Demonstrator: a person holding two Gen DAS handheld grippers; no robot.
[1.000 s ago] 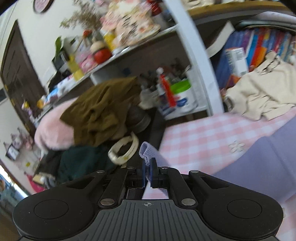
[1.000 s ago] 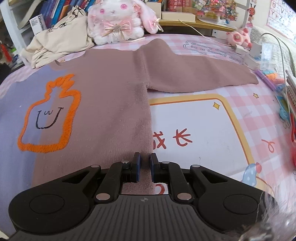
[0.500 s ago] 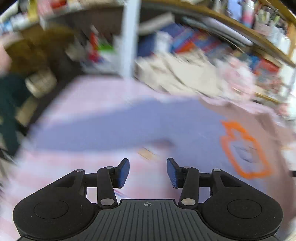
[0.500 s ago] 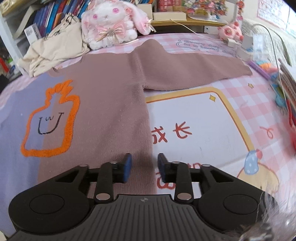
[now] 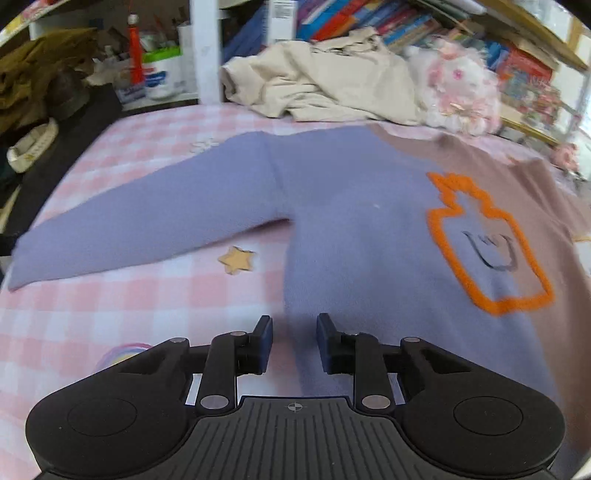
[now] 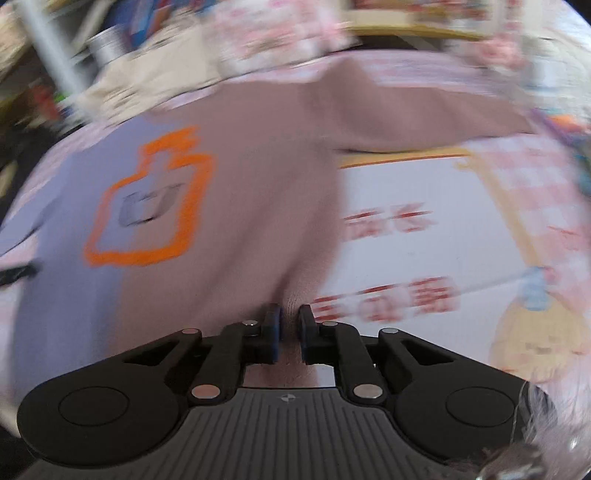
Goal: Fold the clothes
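Cluttered bookshelf (image 5: 369,22) behind pink checkered tabletop (image 5: 147,295).

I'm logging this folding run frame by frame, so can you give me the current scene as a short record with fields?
garment: two-tone sweater, purple and brown halves, orange outline motif, spread flat
surface: pink checked cloth
left gripper: open, empty, at the purple hem edge
right gripper: shut on the brown hem, fabric puckered between the pads
purple sleeve: stretched out sideways, unfolded
background: cream garment, plush toy
image quality: right wrist view motion-blurred
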